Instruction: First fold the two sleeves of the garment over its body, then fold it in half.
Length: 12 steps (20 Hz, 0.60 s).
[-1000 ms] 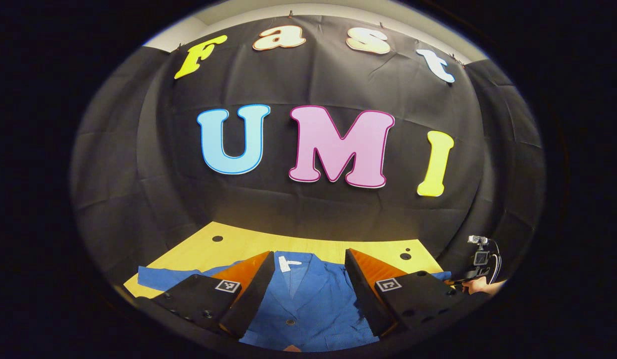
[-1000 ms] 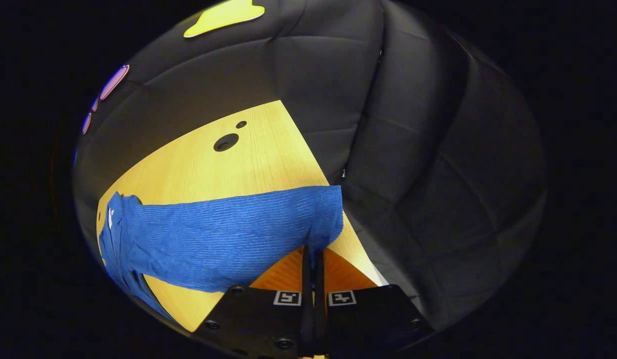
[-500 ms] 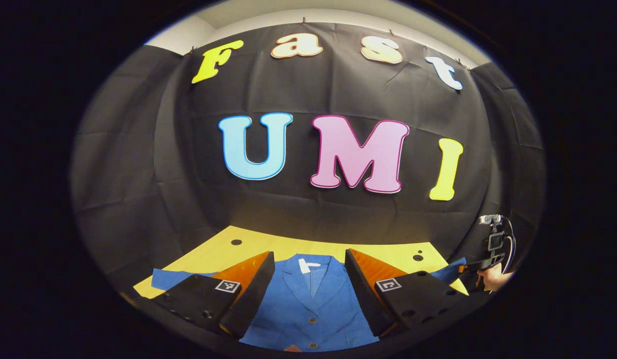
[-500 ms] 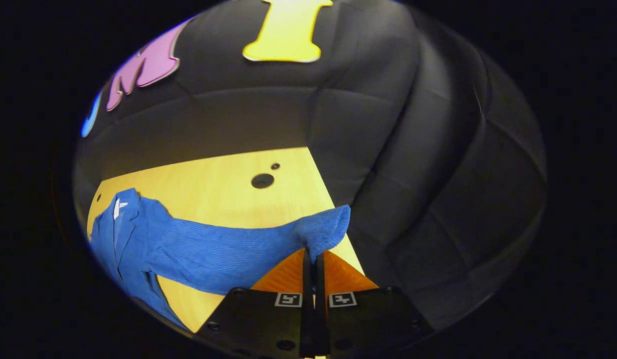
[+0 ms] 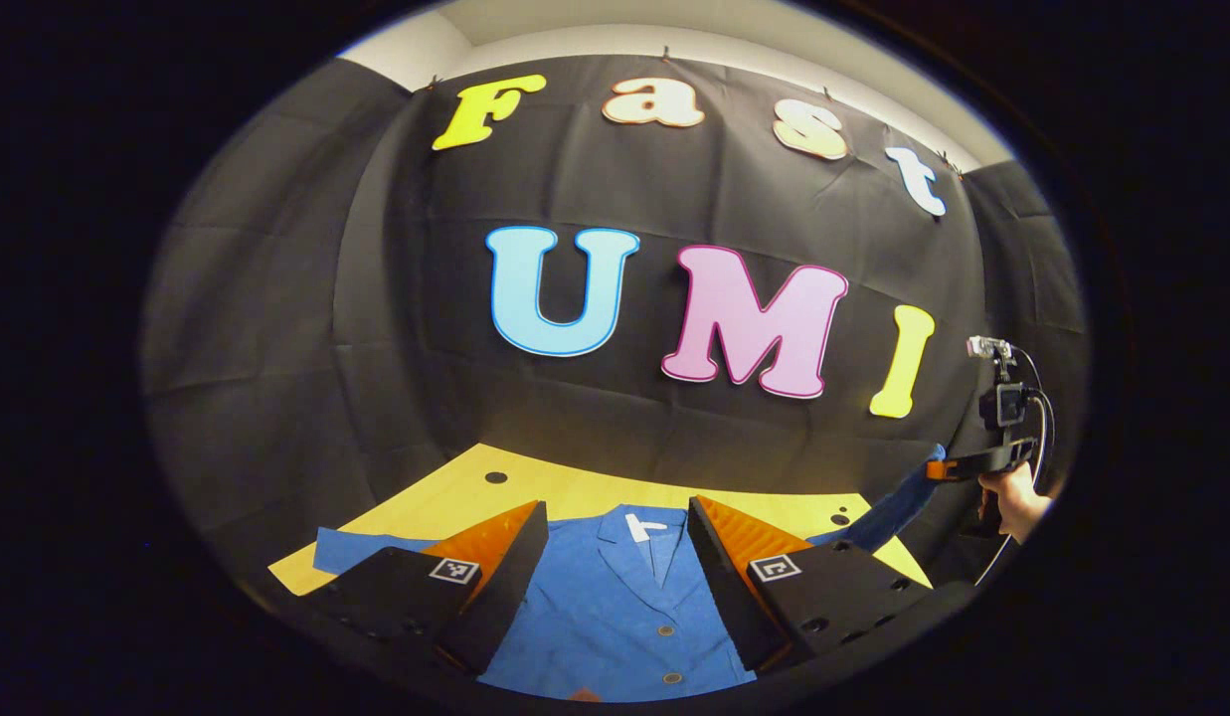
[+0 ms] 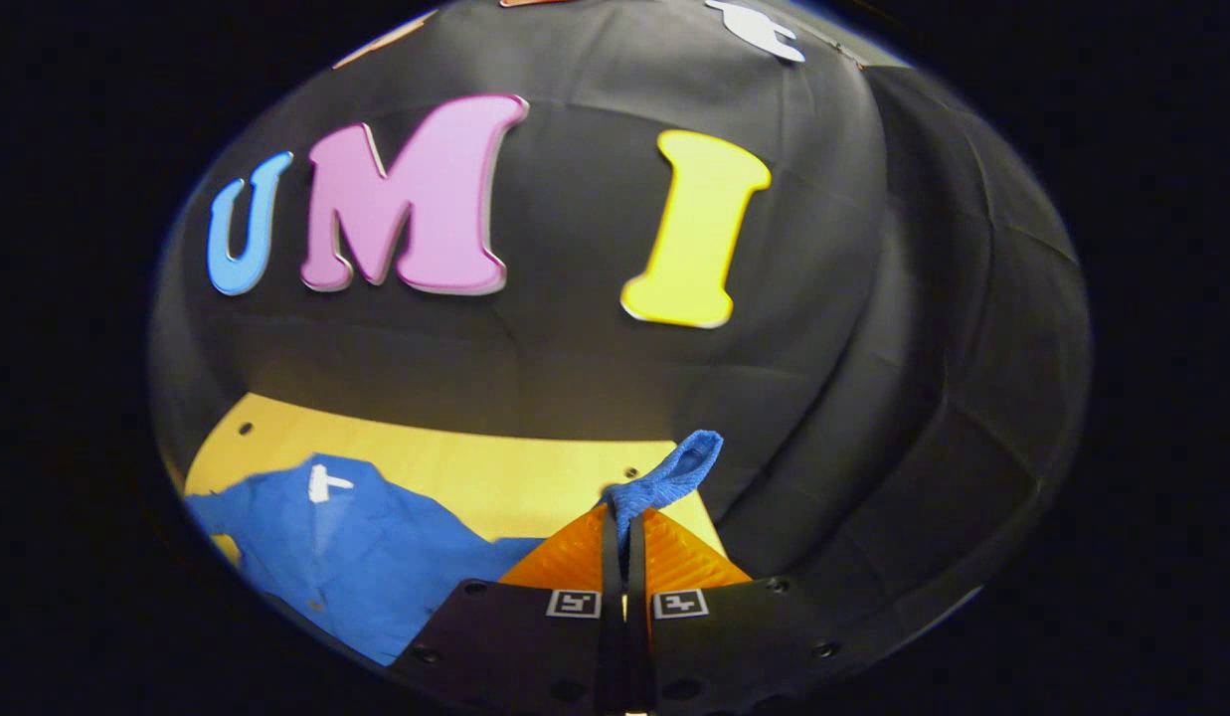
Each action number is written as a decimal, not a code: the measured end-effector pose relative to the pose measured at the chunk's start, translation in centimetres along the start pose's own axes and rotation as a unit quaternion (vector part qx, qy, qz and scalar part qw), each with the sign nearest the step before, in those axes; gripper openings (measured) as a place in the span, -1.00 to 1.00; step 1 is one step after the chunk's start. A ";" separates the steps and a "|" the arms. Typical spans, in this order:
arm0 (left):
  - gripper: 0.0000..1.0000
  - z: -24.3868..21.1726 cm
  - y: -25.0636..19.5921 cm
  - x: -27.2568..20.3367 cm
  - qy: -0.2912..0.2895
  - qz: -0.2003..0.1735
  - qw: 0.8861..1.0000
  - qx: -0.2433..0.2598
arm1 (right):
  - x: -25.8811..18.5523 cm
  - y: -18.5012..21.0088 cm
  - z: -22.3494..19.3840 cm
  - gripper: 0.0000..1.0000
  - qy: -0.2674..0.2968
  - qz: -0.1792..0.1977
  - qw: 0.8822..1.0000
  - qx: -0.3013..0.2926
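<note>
A blue button-up garment [image 5: 615, 612] lies flat, collar away from me, on the yellow wooden table [image 5: 575, 492]. My left gripper [image 5: 615, 532] hangs open above its chest, nothing between the fingers. Its left sleeve [image 5: 361, 547] lies spread out to the side. In the right gripper view my right gripper [image 6: 624, 517] is shut on the cuff of the other sleeve [image 6: 674, 477], which sticks up above the fingertips, lifted off the table. In the left gripper view that gripper [image 5: 958, 467] is at the far right, held by a hand [image 5: 1017, 502], the sleeve [image 5: 888, 512] hanging from it.
The table has small round holes [image 5: 495, 477] near its back corners. Black cloth walls close the booth behind and to the right. The garment's body [image 6: 356, 557] lies to the left in the right gripper view.
The right gripper has risen and swung towards the garment, lifting the sleeve cuff off the table. The left gripper has drifted slightly and stayed open.
</note>
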<state>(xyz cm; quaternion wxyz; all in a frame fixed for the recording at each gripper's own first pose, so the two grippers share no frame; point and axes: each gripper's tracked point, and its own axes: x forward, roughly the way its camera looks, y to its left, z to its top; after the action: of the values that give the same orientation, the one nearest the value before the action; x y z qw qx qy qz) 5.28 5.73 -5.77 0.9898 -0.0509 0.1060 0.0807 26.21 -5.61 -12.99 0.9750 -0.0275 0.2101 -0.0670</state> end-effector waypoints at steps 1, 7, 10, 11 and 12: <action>0.62 0.0 1.7 -0.4 -0.003 0.002 1.000 0.001 | -0.9 3.0 1.0 -0.92 -0.004 0.013 1.000 0.002; 0.62 -0.2 13.7 -3.2 -0.012 0.046 0.999 0.004 | -3.5 23.7 3.2 -0.92 -0.020 0.111 0.994 -0.001; 0.62 -1.8 18.8 -4.2 0.005 0.076 0.997 -0.008 | -2.7 32.7 0.3 -0.92 0.000 0.157 0.988 -0.010; 0.62 -2.4 20.3 -4.5 0.012 0.086 0.996 -0.013 | -2.6 35.7 -1.9 -0.92 0.018 0.175 0.984 -0.007; 0.62 -2.9 21.9 -5.1 0.017 0.098 0.995 -0.017 | -1.5 38.7 -4.9 -0.92 0.041 0.187 0.981 -0.013</action>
<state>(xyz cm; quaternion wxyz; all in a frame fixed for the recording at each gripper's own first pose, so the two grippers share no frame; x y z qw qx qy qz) -3.92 26.13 -9.29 0.9742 -0.0585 0.1259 0.1780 27.45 32.81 -20.06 0.9605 0.0023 0.2519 0.1185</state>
